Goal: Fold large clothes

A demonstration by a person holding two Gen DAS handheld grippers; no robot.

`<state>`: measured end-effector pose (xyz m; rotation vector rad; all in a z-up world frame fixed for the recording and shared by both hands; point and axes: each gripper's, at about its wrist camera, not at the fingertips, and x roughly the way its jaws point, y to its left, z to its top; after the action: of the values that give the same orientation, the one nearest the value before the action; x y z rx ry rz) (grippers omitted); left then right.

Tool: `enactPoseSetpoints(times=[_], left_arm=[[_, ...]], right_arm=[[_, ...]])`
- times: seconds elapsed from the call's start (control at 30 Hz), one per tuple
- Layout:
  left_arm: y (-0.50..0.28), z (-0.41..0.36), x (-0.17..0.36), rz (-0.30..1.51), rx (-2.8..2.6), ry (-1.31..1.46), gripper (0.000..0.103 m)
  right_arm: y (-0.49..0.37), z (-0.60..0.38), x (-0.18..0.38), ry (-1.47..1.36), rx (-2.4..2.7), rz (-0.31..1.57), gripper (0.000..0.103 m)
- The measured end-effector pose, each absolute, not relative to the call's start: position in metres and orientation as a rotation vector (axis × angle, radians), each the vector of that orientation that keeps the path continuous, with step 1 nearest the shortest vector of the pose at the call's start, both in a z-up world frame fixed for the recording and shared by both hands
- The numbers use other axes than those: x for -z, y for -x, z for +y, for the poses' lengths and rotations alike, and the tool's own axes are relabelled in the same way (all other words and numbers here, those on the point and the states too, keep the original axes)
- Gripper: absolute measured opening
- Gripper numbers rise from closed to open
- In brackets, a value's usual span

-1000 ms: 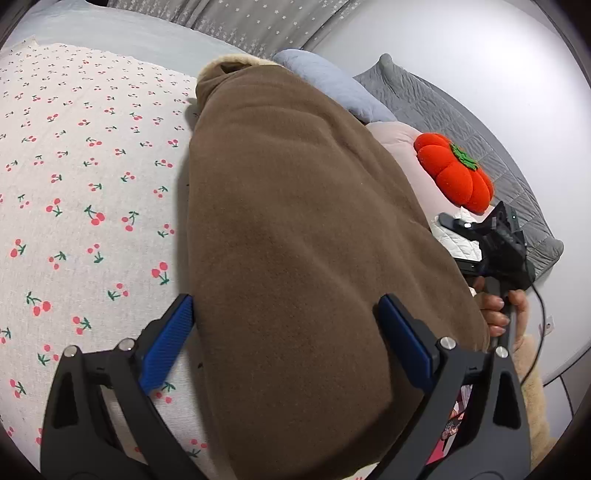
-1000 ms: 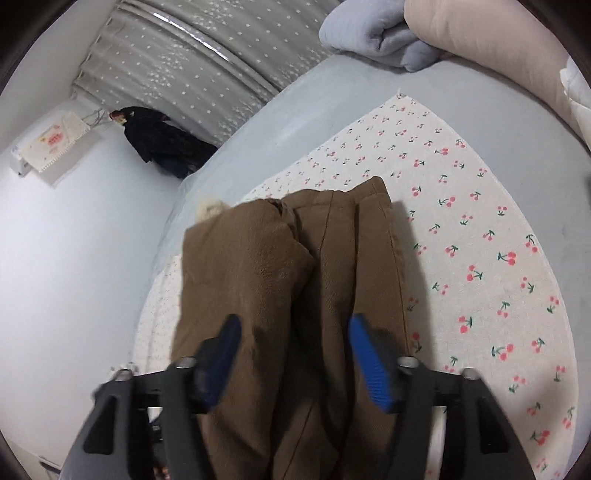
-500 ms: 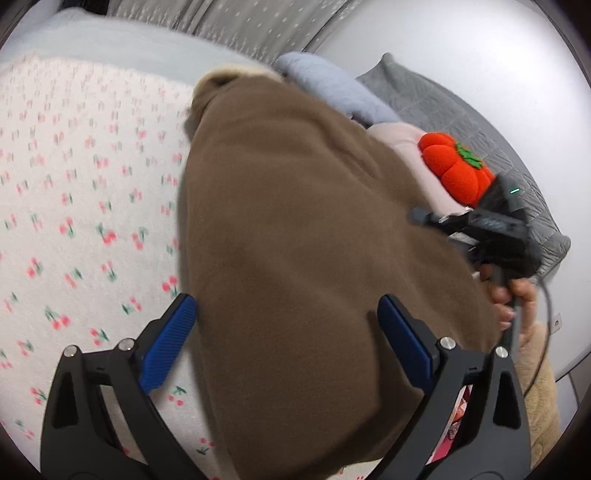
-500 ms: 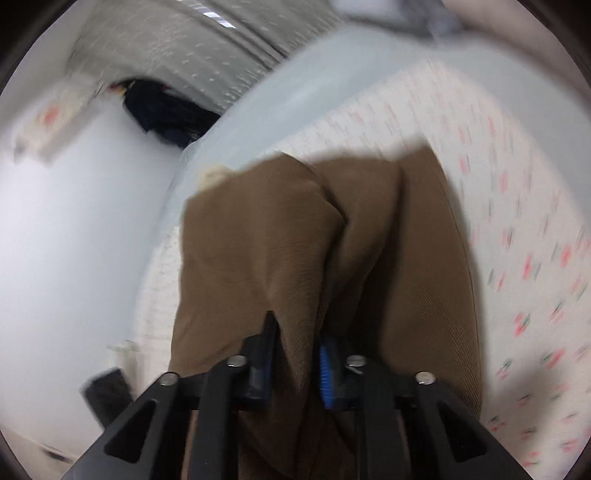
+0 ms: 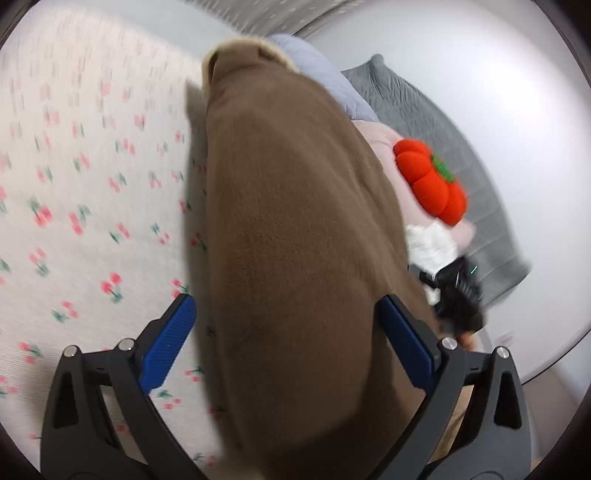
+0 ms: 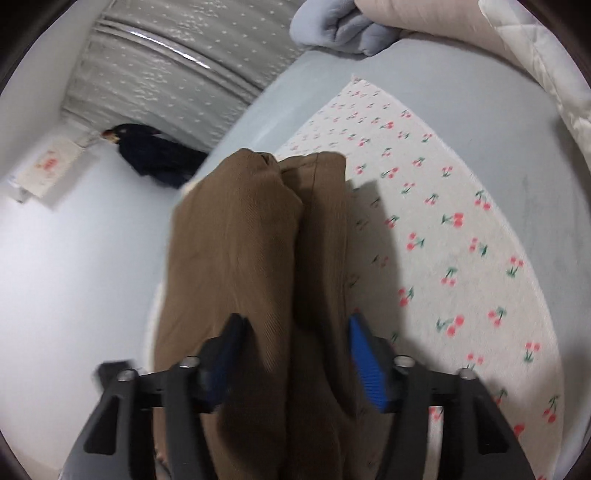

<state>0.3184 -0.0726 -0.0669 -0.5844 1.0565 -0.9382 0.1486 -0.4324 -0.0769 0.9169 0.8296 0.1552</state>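
Both of my tongs stand spread with brown cloth between the blades. On my left gripper [image 5: 286, 341] the blue pads [image 5: 168, 343] sit wide apart at 8 and 4 o'clock of its view, and the brown fleece garment [image 5: 295, 240] runs from 6 o'clock up to 12 between them; I cannot tell whether either pad touches it. A cream lining edge shows at its far end. The garment lies over the cherry-print sheet [image 5: 81, 184], which fills the 9 o'clock side. At 2 o'clock a red pumpkin-shaped cushion [image 5: 430, 184] rests on a pink pillow [image 5: 384, 147], against a grey quilted cover [image 5: 461, 147].

My right gripper [image 6: 295, 356] is likewise spread, its pads flanking two thick folds of the same garment [image 6: 258, 258] that reach toward 12 o'clock. Cherry-print sheet [image 6: 461, 240] lies at 3 o'clock, a light blue blanket roll [image 6: 340, 26] at 1 o'clock, and a dark garment [image 6: 155, 153] at 10 o'clock.
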Motion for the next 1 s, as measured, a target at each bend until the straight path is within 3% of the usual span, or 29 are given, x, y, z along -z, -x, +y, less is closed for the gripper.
enactPoseSetpoints(times=[0.07,0.17,0.2,0.23,0.27,0.3,0.37,0.63,0.77,0.8,0.9,0.93,1.0], left_arm=[[-0.327,-0.077,0.082,1.144,0.982,0.698,0.1],[-0.326,-0.09,0.088,1.173,0.984,0.72,0.099],[-0.323,-0.091,0.086,1.17,0.978,0.706,0.094],[-0.32,-0.094,0.082,1.166,0.959,0.677,0.084],[-0.315,-0.094,0.074,1.155,0.934,0.625,0.077],[-0.311,-0.092,0.065,1.144,0.923,0.593,0.064],[-0.305,-0.088,0.052,1.141,0.908,0.575,0.056],[-0.254,-0.023,-0.006,1.113,0.877,0.516,0.053],[-0.218,0.031,0.001,1.153,0.811,0.495,0.057],[-0.214,0.036,0.01,1.168,0.774,0.469,0.063],[-0.205,0.039,0.04,1.208,0.61,0.297,0.075],[-0.201,0.041,0.04,1.16,0.598,0.283,0.078],[-0.191,0.044,0.024,1.066,0.581,0.236,0.078]], right_arm=[[-0.147,-0.431,0.08,-0.973,-0.217,0.844,0.079],[-0.155,-0.424,0.098,-1.056,-0.279,0.907,0.079],[-0.159,-0.419,0.106,-1.055,-0.268,0.928,0.079],[-0.163,-0.415,0.115,-1.07,-0.268,0.94,0.072],[-0.168,-0.411,0.124,-1.106,-0.282,0.95,0.051],[-0.17,-0.407,0.13,-1.14,-0.304,0.943,0.046],[-0.167,-0.398,0.121,-1.118,-0.312,0.901,0.03],[-0.151,-0.329,0.033,-0.94,-0.426,0.837,0.027],[-0.135,-0.279,0.03,-0.902,-0.537,0.869,0.03],[-0.133,-0.271,0.035,-0.895,-0.547,0.889,0.032],[-0.141,-0.248,0.072,-0.849,-0.457,1.04,0.051],[-0.144,-0.246,0.086,-0.831,-0.402,1.086,0.068],[-0.143,-0.246,0.095,-0.826,-0.351,1.105,0.073]])
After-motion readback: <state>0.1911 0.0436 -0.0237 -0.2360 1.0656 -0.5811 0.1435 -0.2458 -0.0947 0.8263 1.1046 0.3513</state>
